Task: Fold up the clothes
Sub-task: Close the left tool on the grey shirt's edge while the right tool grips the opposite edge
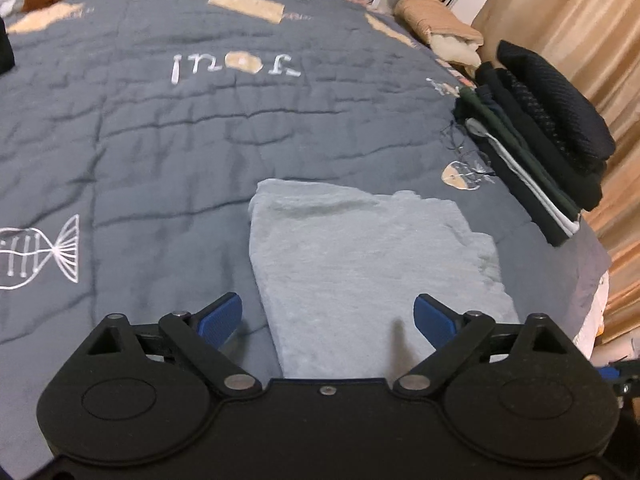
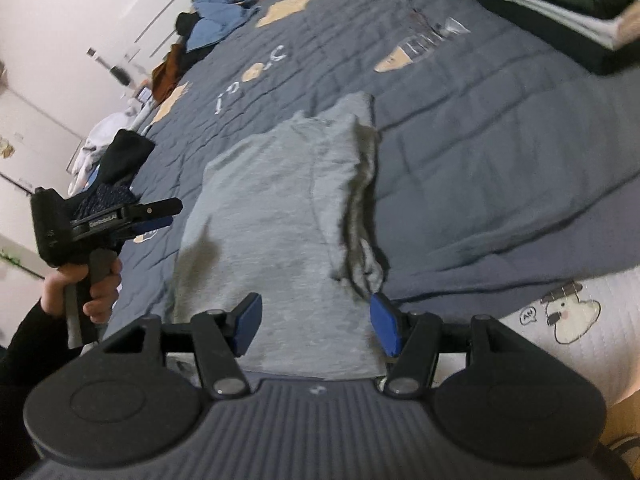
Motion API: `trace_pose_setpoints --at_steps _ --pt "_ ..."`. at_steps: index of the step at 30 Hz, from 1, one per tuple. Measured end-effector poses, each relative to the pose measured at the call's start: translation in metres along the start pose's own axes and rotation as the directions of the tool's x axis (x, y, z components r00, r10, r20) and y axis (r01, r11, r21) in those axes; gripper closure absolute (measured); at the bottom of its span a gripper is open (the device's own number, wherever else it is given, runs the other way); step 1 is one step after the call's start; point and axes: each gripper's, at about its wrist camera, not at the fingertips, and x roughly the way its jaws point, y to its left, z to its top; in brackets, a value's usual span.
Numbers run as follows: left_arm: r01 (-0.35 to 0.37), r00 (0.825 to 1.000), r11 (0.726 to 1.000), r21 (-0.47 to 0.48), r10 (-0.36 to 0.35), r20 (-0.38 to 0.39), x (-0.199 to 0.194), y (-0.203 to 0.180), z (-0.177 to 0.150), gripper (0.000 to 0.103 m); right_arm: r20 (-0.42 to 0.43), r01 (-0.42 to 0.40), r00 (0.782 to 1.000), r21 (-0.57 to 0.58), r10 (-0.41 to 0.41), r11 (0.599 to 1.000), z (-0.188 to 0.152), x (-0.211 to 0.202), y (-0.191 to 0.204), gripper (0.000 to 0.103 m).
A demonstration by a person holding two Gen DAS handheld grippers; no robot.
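Grey garment (image 1: 360,264) flat on quilt (image 1: 160,140) – under both grippers, left (image 1: 328,320) & right (image 2: 316,324) spread, gripping nothing

Grey garment (image 2: 280,216) lies partly folded on the blue quilt (image 2: 480,168). Right gripper (image 2: 316,326) hovers open above its near edge; left gripper (image 2: 156,216) beside its left edge.

garment (image 1: 360,264) on quilt (image 1: 160,140), folded stack (image 1: 536,136) probably right

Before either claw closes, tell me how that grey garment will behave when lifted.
The grey garment will probably go floppy and sag: its far edge is already rumpled. It looks thin and likely light. Folded layers may slide apart unless both the left claw and right claw lift together.
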Motion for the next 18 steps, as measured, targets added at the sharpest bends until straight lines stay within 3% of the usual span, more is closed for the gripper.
trace_pose_setpoints --at_steps 4,15,18 --pt "0.004 1.000 0.999 -0.038 -0.005 -0.015 0.020 0.013 0.007 0.018 -0.018 -0.010 1.000 0.026 0.010 1.000 0.000 0.007 -0.009 0.044" --pt "0.076 0.996 0.993 -0.095 -0.080 -0.038 0.061 0.032 0.021 0.021 -0.077 -0.038 0.996 0.041 0.041 0.998 0.000 0.023 -0.026 0.044" --pt "0.138 0.989 0.984 -0.117 -0.143 -0.032 0.064 0.033 0.027 0.043 -0.105 -0.041 0.993 0.047 0.046 0.998 -0.002 0.027 -0.033 0.044"
